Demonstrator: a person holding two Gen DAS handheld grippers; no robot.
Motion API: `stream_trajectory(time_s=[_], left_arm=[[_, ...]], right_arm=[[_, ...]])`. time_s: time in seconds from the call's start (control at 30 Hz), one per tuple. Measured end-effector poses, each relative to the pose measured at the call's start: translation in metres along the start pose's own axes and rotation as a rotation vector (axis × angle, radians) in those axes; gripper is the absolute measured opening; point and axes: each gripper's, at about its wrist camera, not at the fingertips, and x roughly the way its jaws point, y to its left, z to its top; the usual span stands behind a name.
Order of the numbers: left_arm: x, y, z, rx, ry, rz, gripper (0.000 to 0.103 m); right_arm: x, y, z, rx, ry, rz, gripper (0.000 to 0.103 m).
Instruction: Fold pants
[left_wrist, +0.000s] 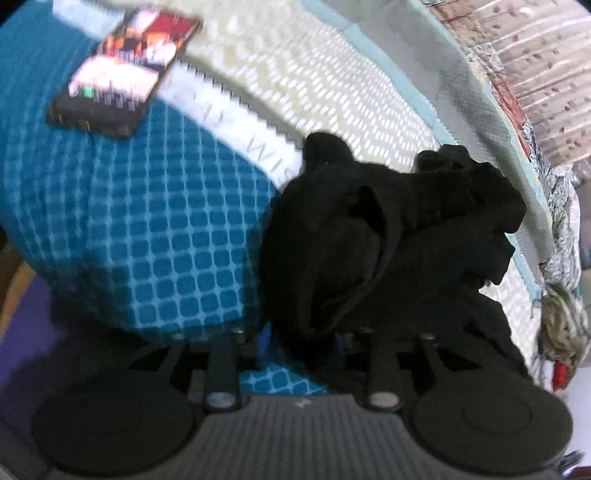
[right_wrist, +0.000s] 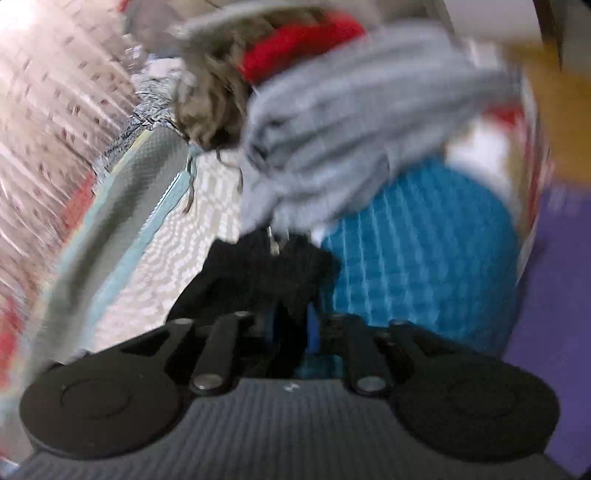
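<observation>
Black pants lie bunched on a blue-and-cream checked cover, their length running away toward the cover's far edge. The left gripper and right gripper are each narrowly parted, with dark cloth lying between their fingers; whether they pinch it is unclear.

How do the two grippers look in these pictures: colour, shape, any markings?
Both look alike. The left gripper and right gripper each have a grey ribbed body bearing a small white mark, two black round discs at the sides, black link bars with silver pins, and blue fingers. No cables, sleeves or hands show.
</observation>
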Motion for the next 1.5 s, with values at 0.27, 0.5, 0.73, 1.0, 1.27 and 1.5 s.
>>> stream_trajectory(time_s=[0.27,0.5,0.73,1.0,1.27,1.5], left_arm=[[-0.052,-0.014,0.001,0.090,-0.178,0.013,0.032],[-0.068,-0.020,0.005,0.122,-0.235,0.038,0.032],[-0.067,-0.070,0.025,0.329,-0.293,0.052,0.033],[-0.002,-0.181,0.071,0.732,-0.354,0.038,0.056],[0.134,-0.212,0.123,0.695,-0.069,-0.047,0.055],[0.082,-0.165,0.145,0.533,-0.254,-0.105,0.012]], right_arm=[[-0.030,0.046,-0.007,-0.322,-0.067,-0.045,0.035],[-0.039,0.079,-0.019,-0.439,-0.065,-0.003,0.034],[-0.035,0.102,-0.028,-0.438,0.000,0.126,0.035],[0.018,0.153,-0.017,-0.332,0.191,0.367,0.040],[0.106,0.225,-0.041,-0.291,0.360,0.449,0.043],[0.139,0.261,-0.058,-0.336,0.436,0.437,0.043]])
